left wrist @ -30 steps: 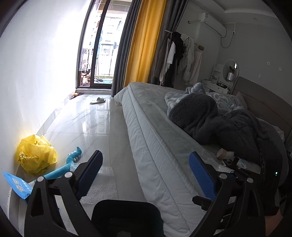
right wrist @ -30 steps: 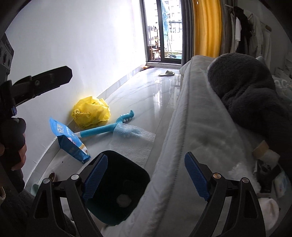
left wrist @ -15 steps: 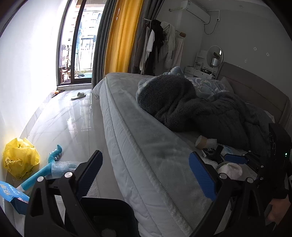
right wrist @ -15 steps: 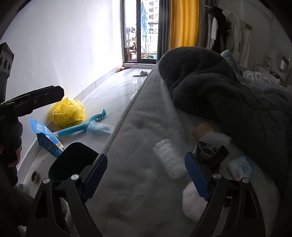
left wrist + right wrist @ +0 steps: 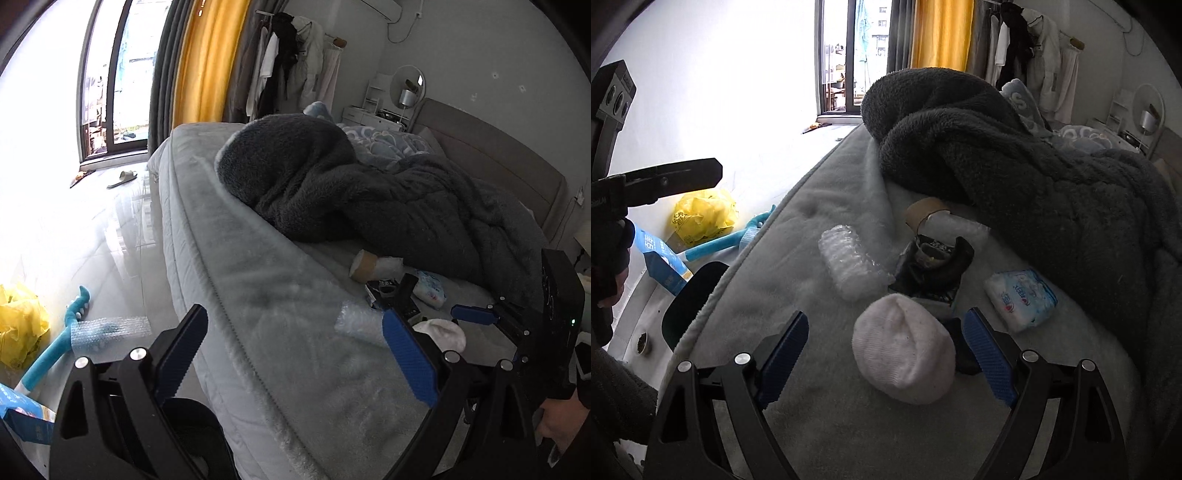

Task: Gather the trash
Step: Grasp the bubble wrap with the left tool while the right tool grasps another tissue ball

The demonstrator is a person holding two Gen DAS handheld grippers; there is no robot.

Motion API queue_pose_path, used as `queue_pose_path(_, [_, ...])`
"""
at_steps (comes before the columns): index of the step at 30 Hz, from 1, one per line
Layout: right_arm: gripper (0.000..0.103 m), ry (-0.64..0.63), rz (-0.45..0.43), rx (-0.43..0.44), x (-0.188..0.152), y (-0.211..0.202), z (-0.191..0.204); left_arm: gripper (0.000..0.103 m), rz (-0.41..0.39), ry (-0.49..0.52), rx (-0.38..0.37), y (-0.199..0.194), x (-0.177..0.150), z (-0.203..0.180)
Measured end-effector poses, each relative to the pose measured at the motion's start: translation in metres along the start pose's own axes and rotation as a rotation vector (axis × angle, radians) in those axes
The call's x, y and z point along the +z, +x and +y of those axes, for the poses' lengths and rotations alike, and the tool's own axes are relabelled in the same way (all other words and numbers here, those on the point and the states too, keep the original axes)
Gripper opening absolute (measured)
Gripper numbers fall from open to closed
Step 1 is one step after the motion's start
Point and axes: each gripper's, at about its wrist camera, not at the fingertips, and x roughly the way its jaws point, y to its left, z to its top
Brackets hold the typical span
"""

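Trash lies on the grey bed [image 5: 827, 206]: a white balled sock [image 5: 905, 358], a bubble-wrap roll [image 5: 849, 262], a cardboard tube [image 5: 923, 212], a black wrapper [image 5: 934, 266] and a tissue pack [image 5: 1021, 299]. My right gripper [image 5: 886, 354] is open, its jaws on either side of the sock, low over the bed. My left gripper [image 5: 295, 354] is open and empty above the bed's edge. It sees the bubble wrap [image 5: 354, 321], the tube [image 5: 364, 264] and the right gripper [image 5: 476, 315]. A black bin [image 5: 694, 295] stands on the floor beside the bed.
On the floor by the wall lie a yellow bag [image 5: 701, 218], a blue box [image 5: 661, 258], a teal stick [image 5: 66, 332] and a bubble-wrap sheet [image 5: 107, 328]. A dark fleece blanket [image 5: 1015, 162] is heaped on the bed behind the trash.
Both grippers have swung from the floor and bin over onto the bed. The right gripper has closed in on the white sock. Both stay open.
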Motion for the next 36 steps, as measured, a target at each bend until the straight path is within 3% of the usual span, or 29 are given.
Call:
queue_pose_path(2, [0.072,-0.007,0.01,-0.009,-0.001,0.002,-0.002,0.097,0.008,0.038,-0.003,0.006,0.0,-0.011])
queue_pose_path(9, [0.06,-0.022,0.036,-0.001,-0.006,0.006,-0.004,0.097,0.057,0.127,-0.022,0.03,-0.009,-0.035])
queue_pose_path(14, [0.044,-0.028,0.063,-0.002,-0.01,0.007,-0.006,0.097,0.072,0.223,-0.048,0.045,-0.016,-0.048])
queue_pose_path(26, [0.042,0.121,-0.017,0.135,-0.01,-0.022,-0.035,0.097,0.094,0.175,-0.116,0.084,-0.014,-0.051])
queue_pose_path(36, [0.042,0.287,-0.094,0.251,-0.017,-0.047,-0.069,0.097,0.11,0.172,-0.103,0.096,-0.016,-0.059])
